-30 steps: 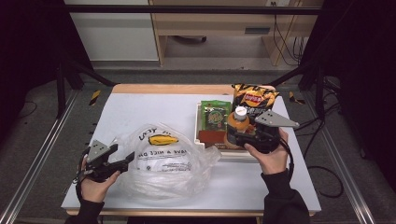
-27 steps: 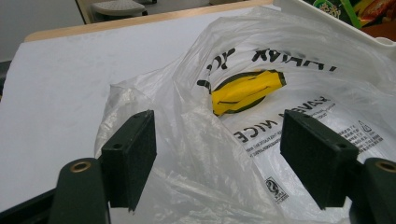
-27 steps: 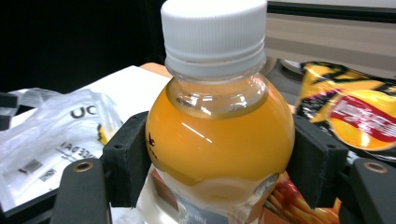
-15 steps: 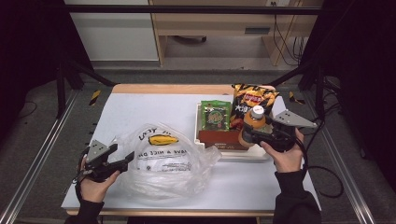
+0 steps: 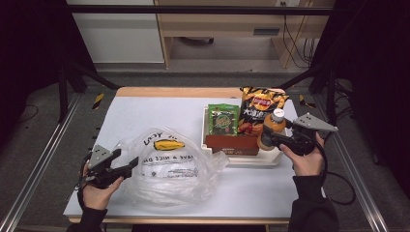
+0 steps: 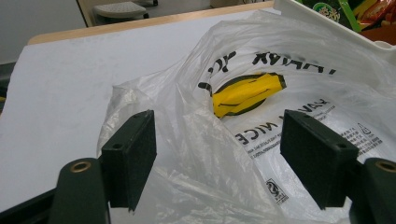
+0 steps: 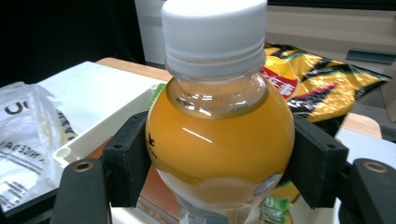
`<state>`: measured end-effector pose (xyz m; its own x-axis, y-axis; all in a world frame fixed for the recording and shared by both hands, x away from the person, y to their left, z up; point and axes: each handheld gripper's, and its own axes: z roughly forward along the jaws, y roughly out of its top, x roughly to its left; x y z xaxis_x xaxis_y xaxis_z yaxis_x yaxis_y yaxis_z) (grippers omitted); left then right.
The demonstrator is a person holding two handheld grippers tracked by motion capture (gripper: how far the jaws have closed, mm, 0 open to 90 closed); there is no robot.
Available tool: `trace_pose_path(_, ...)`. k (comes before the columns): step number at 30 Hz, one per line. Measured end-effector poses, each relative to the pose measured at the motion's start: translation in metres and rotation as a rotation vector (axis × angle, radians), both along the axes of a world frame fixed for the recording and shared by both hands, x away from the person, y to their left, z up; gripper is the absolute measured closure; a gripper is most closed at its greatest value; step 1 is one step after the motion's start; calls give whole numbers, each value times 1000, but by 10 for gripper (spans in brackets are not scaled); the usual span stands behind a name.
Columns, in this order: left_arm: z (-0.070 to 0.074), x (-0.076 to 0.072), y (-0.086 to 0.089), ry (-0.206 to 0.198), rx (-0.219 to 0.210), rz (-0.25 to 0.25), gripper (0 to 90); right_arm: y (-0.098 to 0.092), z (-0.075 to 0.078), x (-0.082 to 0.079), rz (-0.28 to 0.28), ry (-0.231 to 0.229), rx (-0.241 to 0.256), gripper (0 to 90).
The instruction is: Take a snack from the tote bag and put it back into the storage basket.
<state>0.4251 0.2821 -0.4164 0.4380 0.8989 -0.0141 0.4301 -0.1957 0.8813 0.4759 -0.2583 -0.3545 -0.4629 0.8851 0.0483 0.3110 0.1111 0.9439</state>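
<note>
An orange juice bottle (image 5: 272,126) (image 7: 219,135) with a white cap stands upright at the right end of the white tray (image 5: 251,162). My right gripper (image 5: 270,140) (image 7: 219,170) is shut on its round body, one pad pressed against each side. A crumpled clear plastic bag (image 5: 169,162) (image 6: 261,84) with black print and a yellow mark lies on the white table at the front left. My left gripper (image 5: 129,167) (image 6: 219,154) stands open at the bag's left edge, with loose film lying between its pads (image 6: 133,154).
The tray also holds a green snack packet (image 5: 223,119), a brown box (image 5: 232,143) and a yellow-and-black chips bag (image 5: 258,108) (image 7: 317,79). The tray's rim (image 7: 107,133) lies to the left of the bottle. Black frame bars flank the table.
My right gripper has carried the bottle to the right, from over the tray's middle to its right end. The left gripper and the bag have stayed put.
</note>
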Motion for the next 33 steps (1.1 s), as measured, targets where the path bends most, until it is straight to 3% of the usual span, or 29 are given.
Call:
trace_pose_path(18,5,-2,4,-16,-11,4,263,-20,-26,14,-52,51,-20,304)
trace_pose_path(33,6,-2,7,-19,-17,9,263,-25,-54,20,-43,109,-35,303)
